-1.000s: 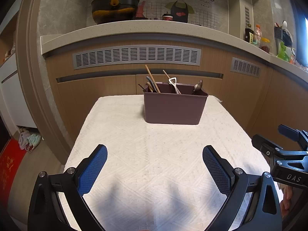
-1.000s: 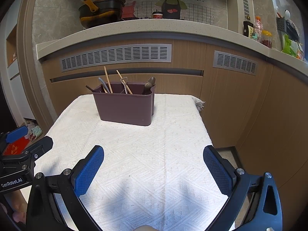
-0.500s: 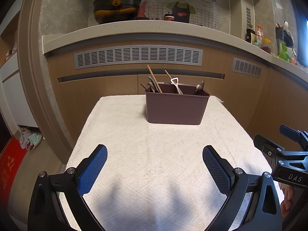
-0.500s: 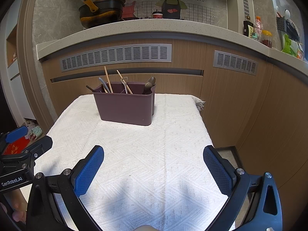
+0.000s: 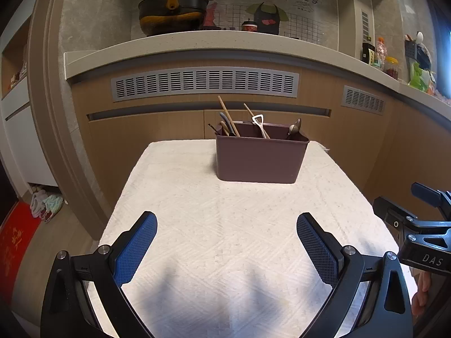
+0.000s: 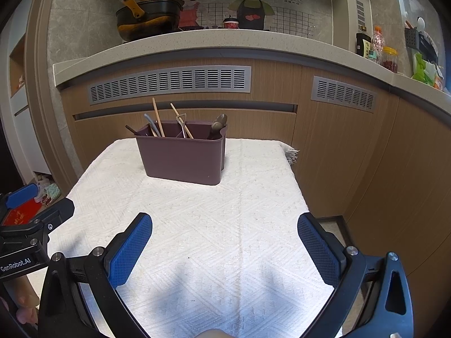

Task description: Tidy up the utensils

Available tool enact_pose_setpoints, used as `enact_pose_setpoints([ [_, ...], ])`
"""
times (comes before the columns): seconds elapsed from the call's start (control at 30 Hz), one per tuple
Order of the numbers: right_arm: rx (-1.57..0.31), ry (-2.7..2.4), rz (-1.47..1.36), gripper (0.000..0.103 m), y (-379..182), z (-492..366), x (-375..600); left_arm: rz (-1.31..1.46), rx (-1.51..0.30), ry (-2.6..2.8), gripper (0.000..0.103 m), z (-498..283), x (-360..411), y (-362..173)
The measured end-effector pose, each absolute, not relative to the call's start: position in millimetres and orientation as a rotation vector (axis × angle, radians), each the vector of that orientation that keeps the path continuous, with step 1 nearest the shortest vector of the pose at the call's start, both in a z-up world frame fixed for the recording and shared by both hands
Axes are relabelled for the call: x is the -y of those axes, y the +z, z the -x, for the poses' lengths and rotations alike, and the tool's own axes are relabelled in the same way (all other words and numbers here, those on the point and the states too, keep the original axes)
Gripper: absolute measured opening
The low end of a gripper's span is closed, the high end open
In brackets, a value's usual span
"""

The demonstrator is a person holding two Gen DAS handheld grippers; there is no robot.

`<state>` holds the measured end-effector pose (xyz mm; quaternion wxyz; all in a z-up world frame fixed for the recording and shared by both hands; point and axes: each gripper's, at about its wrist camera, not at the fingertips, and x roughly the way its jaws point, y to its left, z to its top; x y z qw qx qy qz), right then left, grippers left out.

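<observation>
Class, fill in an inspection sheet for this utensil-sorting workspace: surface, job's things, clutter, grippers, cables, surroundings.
Surface: white woven cloth covers the table.
Job's things: brown utensil caddy stands upright at the far end; chopsticks, a shovel-handled utensil and spoons stick out of it.
Clutter: nothing seen on the cloth.
Grippers: left gripper open, empty; right gripper open, empty; both above the near end.
Cables: nothing seen.
Surroundings: wooden cabinets with vent grille; counter carrying a pot and jars.

Matt plastic caddy; woven cloth
</observation>
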<state>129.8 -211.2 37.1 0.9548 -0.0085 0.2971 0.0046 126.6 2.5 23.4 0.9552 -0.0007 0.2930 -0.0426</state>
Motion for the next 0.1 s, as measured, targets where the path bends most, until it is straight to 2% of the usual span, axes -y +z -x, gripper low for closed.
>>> enact_pose_setpoints([
  [0.1,-0.604,0.008,0.018,0.103,37.2,-130.3,209.8,-0.009,-0.584,-0.079,0.101,-124.8,-1.7,23.3],
])
